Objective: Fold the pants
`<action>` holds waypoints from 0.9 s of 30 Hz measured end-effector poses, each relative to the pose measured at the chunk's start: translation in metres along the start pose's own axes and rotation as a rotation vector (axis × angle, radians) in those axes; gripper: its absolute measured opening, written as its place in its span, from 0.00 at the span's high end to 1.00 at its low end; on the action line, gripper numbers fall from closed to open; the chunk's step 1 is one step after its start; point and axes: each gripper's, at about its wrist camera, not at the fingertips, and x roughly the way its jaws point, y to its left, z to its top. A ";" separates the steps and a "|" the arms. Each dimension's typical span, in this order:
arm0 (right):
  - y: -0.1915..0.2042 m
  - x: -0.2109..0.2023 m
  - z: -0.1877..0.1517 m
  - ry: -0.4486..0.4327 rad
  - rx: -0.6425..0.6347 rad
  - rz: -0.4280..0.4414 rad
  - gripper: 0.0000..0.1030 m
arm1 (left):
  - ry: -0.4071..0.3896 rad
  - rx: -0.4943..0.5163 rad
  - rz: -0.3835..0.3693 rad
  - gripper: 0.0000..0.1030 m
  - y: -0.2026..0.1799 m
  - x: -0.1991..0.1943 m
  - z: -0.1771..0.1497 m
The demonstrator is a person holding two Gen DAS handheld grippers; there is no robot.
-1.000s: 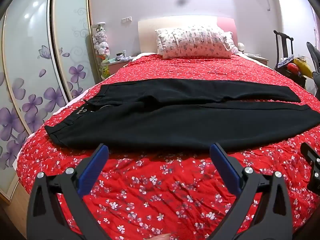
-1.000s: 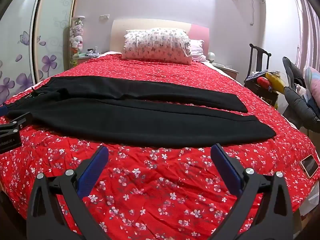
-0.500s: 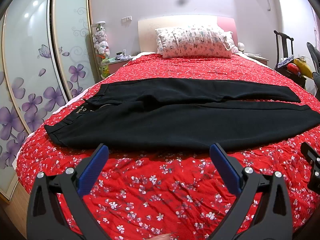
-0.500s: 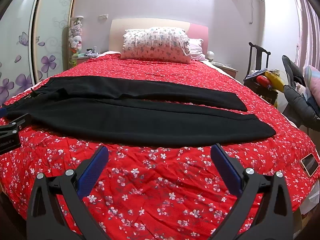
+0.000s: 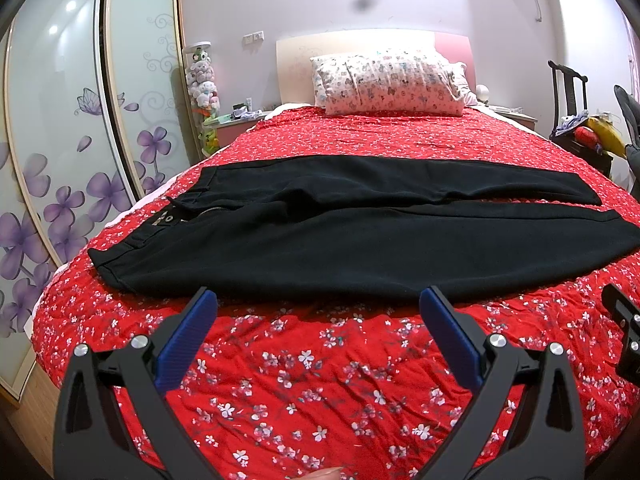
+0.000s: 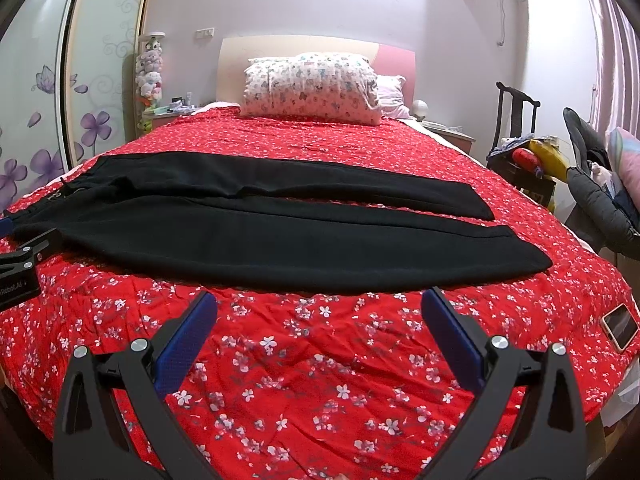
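Black pants (image 5: pixel 340 236) lie flat across the red flowered bedspread (image 5: pixel 312 380), waistband to the left, both legs stretched to the right. They also show in the right wrist view (image 6: pixel 304 236), with the leg ends at the right. My left gripper (image 5: pixel 318 304) is open and empty, held just short of the pants' near edge. My right gripper (image 6: pixel 319 306) is open and empty, also just short of the near leg. The right gripper's body shows at the right edge of the left wrist view (image 5: pixel 624 332); the left one shows at the left edge of the right wrist view (image 6: pixel 20 268).
A patterned pillow (image 5: pixel 388 84) lies at the headboard. A wardrobe with purple flowers (image 5: pixel 80 140) stands left of the bed. A chair with toys (image 6: pixel 524 152) stands on the right. A phone (image 6: pixel 620 326) lies at the bed's right corner.
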 end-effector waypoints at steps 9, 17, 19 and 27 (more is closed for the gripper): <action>-0.001 0.000 0.000 0.001 0.002 0.001 0.01 | 0.000 0.000 0.000 0.02 0.000 0.000 0.000; -0.001 0.001 0.000 0.002 0.004 0.002 0.01 | 0.001 0.000 0.000 0.02 0.000 0.000 0.000; -0.002 0.001 0.000 0.002 0.004 0.002 0.01 | 0.001 0.000 0.000 0.02 0.000 0.000 0.000; -0.002 0.002 0.000 0.004 0.005 0.001 0.01 | 0.001 0.000 -0.001 0.02 0.000 0.000 0.000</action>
